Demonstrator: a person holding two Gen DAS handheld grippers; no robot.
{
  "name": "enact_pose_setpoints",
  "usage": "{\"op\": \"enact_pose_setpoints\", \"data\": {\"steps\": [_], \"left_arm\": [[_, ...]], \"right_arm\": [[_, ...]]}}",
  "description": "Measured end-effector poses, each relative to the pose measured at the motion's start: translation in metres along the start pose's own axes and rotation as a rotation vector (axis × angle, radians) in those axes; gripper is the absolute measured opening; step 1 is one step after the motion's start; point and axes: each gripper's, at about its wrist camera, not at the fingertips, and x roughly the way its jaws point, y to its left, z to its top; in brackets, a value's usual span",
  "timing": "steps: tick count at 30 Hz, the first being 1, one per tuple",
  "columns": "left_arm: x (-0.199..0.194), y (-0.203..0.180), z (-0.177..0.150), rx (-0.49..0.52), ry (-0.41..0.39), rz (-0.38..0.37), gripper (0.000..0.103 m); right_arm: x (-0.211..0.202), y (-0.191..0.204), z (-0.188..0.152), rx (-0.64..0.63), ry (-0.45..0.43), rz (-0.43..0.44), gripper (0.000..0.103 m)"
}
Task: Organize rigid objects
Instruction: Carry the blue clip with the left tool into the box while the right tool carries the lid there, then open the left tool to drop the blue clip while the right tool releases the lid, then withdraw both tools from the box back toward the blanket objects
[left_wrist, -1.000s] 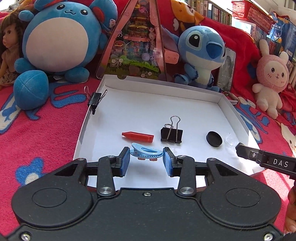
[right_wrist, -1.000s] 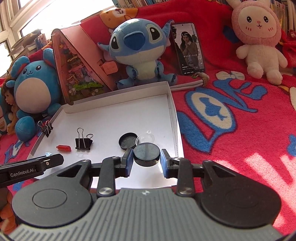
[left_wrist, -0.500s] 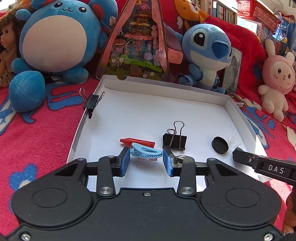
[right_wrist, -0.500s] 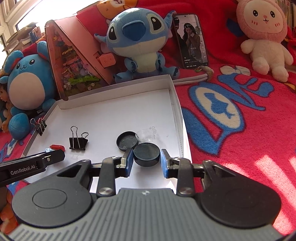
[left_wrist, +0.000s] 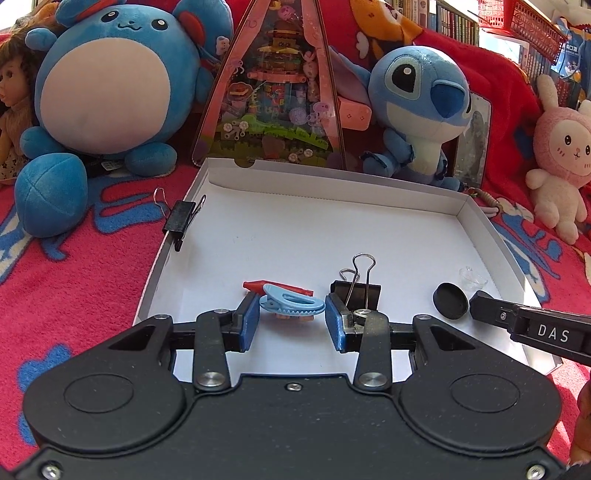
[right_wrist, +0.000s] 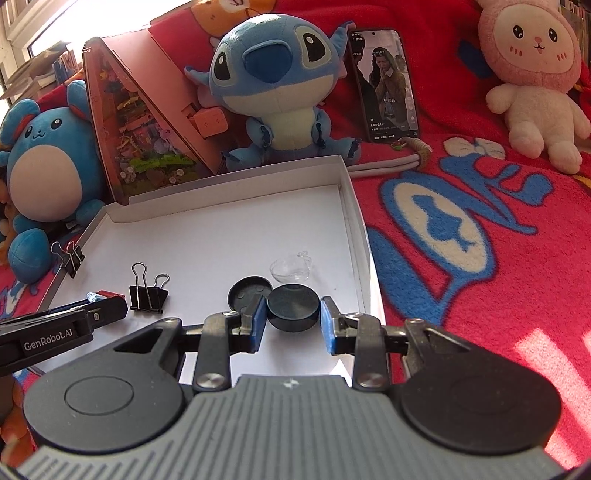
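Both views show the carried pieces nearer the things already lying in the shallow white cardboard box lid (left_wrist: 476, 221) than a second ago.

From the left wrist, the left hand-held gripper (left_wrist: 291, 319) is clamped on a light-blue plastic toothed hair clip (left_wrist: 291, 304), end to end between its blue pads. The clip now hangs just in front of the red crayon-shaped plastic piece (left_wrist: 255, 286) on the lid floor, overlapping it in view, where earlier it sat well short of it. A black metal binder clip (left_wrist: 356, 293) stands just to the right, and another (left_wrist: 181, 219) is clipped on the lid's left wall.

From the right wrist, the right hand-held gripper (right_wrist: 292, 321) is closed on a round black plastic cap (right_wrist: 293, 308), low over the lid's near right corner. Just behind it lie a second black cap, hollow side up (right_wrist: 245, 293), and a small clear plastic dome (right_wrist: 291, 269).

My judgement: like is being brought to like, and both pieces look ready to set down
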Motion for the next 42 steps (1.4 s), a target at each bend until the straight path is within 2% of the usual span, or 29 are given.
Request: {"op": "enact_pose_setpoints", "data": {"steps": [6,15,18,25,34,42], "left_arm": [[-0.001,0.0,0.0,0.002,0.009,0.0,0.037],[-0.007,-0.003,-0.002,0.008,0.009,0.0,0.047],[-0.012,-0.005,-0.002,0.016,0.004,-0.005,0.054],[-0.028,-0.005,-0.006,0.028,-0.018,-0.028,0.067],[-0.051,-0.003,-0.014,0.055,-0.026,-0.057,0.074],[-0.077,0.0,-0.023,0.083,-0.067,-0.057,0.079]], "right_arm": [[0.001,0.0,0.0,-0.003,-0.002,0.0,0.037],[-0.001,0.001,-0.001,-0.007,-0.002,0.003,0.04],[-0.004,0.002,-0.003,-0.021,-0.014,-0.004,0.056],[-0.016,0.009,-0.008,-0.076,-0.046,-0.006,0.065],[-0.031,0.017,-0.015,-0.125,-0.073,0.004,0.074],[-0.052,0.025,-0.03,-0.214,-0.113,0.013,0.085]]}}
